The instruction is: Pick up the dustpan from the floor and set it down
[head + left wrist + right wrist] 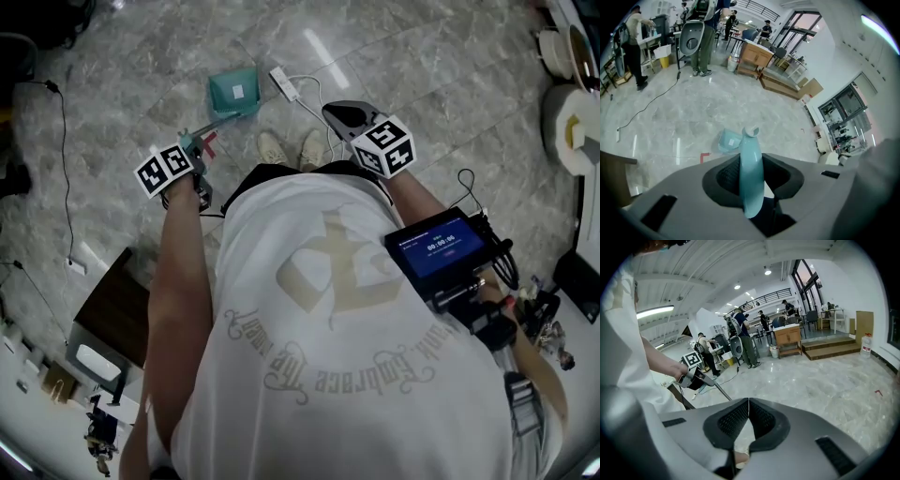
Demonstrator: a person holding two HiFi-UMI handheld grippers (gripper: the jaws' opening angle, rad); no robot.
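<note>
Head view: the left tool [192,161] pinches the top of the long handle [217,122] of the teal dustpan [234,91]. The pan sits low by the marble floor [422,84], next to a white power strip [284,84]; whether they touch is unclear. The right tool [349,118] is well apart. The dustpan is probably light, stiff, slick plastic and pan-heavy, so it may swing; a firm hold on the handle suits it.

Left gripper view: the jaws are clamped on the handle, whose clip end hides part of the pan.

Right gripper view: the jaws are pressed together with nothing between them. The pan is cut off; only the left tool and a thin pole show.
</note>
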